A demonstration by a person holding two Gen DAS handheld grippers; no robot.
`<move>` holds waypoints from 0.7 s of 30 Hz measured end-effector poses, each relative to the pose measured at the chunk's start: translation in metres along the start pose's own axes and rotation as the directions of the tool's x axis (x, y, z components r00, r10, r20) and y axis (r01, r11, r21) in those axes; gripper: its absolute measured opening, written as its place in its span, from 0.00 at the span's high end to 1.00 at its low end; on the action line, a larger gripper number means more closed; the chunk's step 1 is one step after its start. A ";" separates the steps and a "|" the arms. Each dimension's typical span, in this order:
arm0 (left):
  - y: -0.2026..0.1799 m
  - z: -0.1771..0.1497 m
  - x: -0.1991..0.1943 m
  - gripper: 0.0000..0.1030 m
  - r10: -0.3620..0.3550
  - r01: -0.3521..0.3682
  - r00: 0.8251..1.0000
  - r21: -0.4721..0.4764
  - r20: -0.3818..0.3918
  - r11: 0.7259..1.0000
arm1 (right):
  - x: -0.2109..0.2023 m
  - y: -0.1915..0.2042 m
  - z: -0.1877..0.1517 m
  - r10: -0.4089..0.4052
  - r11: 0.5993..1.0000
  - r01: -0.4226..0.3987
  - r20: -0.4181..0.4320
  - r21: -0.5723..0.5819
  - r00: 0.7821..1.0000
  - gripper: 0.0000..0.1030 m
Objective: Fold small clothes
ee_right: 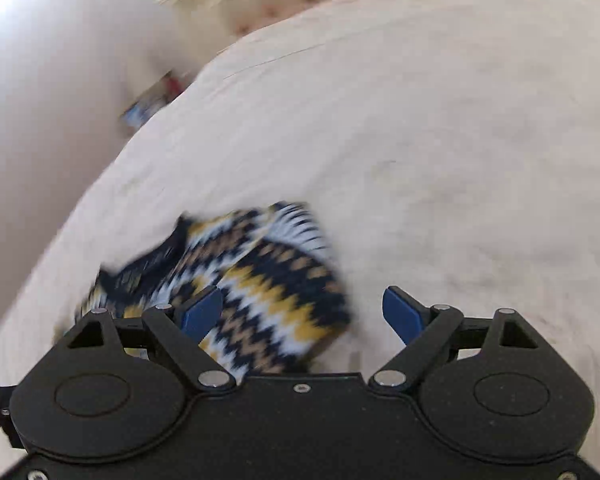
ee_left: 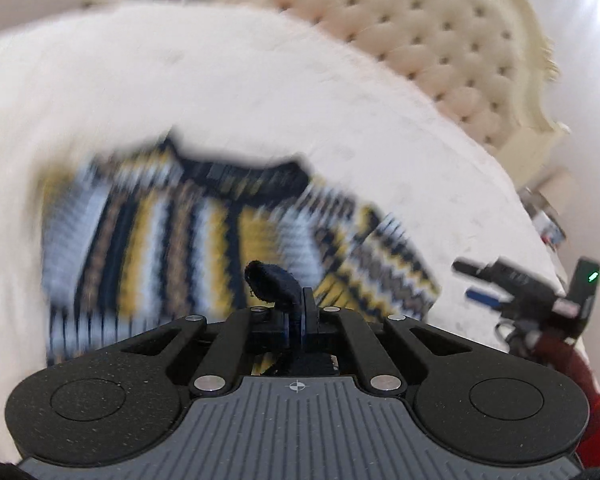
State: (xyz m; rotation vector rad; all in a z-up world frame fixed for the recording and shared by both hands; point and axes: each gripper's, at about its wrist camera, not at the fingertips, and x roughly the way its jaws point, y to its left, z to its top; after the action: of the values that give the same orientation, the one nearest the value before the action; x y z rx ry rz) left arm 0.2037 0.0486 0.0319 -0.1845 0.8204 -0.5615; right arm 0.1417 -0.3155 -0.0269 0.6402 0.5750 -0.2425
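Observation:
A small knitted sweater (ee_left: 188, 232) with navy, yellow, white and tan zigzag stripes lies on a white bed (ee_left: 180, 80), blurred by motion. My left gripper (ee_left: 302, 304) is shut on a dark navy edge of the sweater (ee_left: 270, 280), which curls up from between the fingers. In the right wrist view the sweater's sleeve (ee_right: 276, 288) lies between and under the blue fingers (ee_right: 202, 312) of my right gripper (ee_right: 304, 312), whose jaws are wide apart and hold nothing. The right gripper also shows in the left wrist view (ee_left: 524, 284), at the right beside the sleeve.
A cream tufted headboard (ee_left: 440, 40) stands behind the bed. The bed edge drops off at the left in the right wrist view (ee_right: 100, 184), with small colourful items (ee_right: 152, 100) beyond it. A red sleeve (ee_left: 596, 408) of the person is at the lower right.

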 end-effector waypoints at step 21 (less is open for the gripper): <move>0.135 -0.008 0.055 0.91 0.233 -0.240 0.971 -0.161 -0.058 0.957 | 0.023 0.006 -0.010 -0.025 0.999 0.024 -0.051 -0.029 0.998 0.14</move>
State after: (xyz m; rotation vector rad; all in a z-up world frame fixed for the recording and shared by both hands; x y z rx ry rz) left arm 0.2821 0.1325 -0.0576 -0.2257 0.9135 -0.2712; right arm 0.1582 -0.3057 -0.0438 0.6134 0.6344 -0.2409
